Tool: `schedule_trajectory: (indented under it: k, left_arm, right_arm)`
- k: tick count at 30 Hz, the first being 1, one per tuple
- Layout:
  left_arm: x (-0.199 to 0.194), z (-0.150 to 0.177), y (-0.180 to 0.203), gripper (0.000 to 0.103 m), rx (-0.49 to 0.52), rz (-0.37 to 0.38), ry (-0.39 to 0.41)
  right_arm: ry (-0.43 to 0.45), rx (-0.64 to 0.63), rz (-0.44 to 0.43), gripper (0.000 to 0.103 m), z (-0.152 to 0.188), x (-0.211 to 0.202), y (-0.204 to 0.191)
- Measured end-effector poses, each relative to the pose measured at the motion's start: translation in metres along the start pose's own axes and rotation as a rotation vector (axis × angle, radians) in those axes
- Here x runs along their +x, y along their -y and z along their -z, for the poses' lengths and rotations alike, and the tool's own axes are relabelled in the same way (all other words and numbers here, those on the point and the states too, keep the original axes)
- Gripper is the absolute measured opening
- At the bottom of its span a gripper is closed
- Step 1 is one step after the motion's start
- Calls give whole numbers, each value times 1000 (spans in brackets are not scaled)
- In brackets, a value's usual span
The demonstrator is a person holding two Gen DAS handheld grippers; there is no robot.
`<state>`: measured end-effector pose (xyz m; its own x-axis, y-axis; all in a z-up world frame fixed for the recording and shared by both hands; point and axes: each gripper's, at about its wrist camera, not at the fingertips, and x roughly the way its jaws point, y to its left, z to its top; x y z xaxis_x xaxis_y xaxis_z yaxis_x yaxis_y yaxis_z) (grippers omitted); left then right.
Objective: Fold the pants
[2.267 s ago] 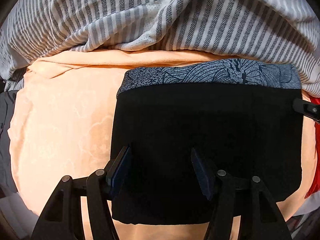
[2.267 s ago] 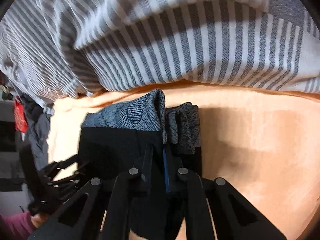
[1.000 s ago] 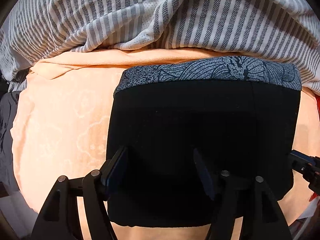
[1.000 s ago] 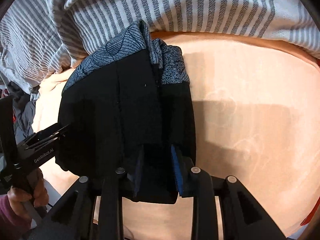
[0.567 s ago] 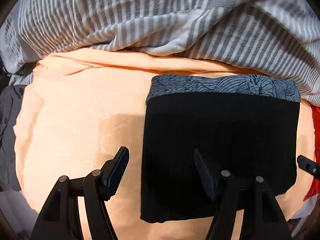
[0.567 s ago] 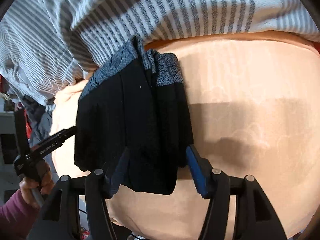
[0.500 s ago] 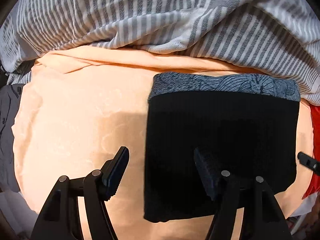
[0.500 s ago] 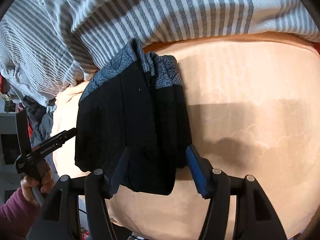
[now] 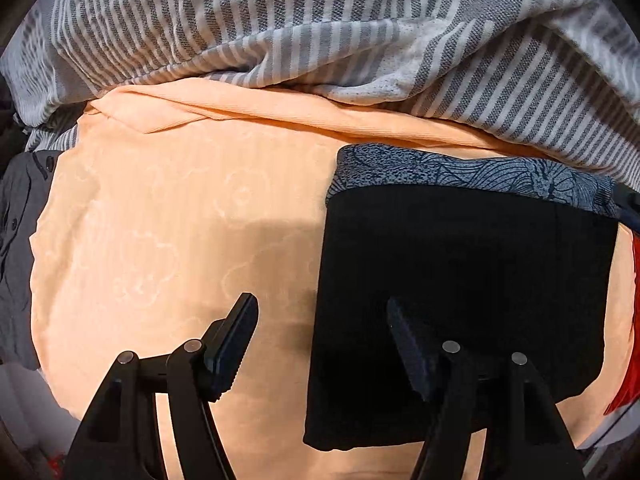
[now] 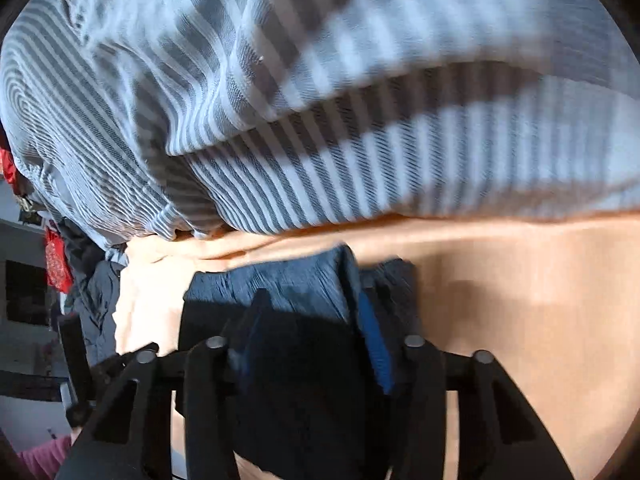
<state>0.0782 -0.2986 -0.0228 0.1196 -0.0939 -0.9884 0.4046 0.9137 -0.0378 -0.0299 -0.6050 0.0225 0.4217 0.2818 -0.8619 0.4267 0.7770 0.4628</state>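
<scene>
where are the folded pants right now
In the left wrist view the folded pants lie on the peach blanket, right of centre, their patterned waistband toward the striped bedding. The left gripper hovers open over their left edge.

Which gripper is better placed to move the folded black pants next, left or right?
Right. The right gripper has just been closing with the folded black pants with the grey patterned waistband between its jaws. The left gripper hangs open above their edge, gripping nothing.

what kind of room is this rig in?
Likely a bedroom: the folded black pants lie on a peach sheet, with a rumpled striped duvet behind and dark clothes piled at the edge.
</scene>
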Motion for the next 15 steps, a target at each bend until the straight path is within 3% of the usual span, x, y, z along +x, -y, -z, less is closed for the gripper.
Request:
schedule_trajectory:
  k: [1,2,8,12,15]
  left_arm:
    - [1,-1,2,68,-2,1,0]
    - [0,-1,2,68,-3,4,0]
    - [4,0,0,68,-4,3,-6]
    - [4,3,-5,68,-9,12,0]
    - [2,2,-11,68,4,27,3]
  right_arm:
    - [-21,2,-7,8,-2,4,-2]
    - [-23,-1,-3,7,-2,4,-4]
    - [-52,-34,129,7,12,9,8]
    - [-28,58,49,11,14,3,24]
    - [-17,73,37,28,23,-13,28]
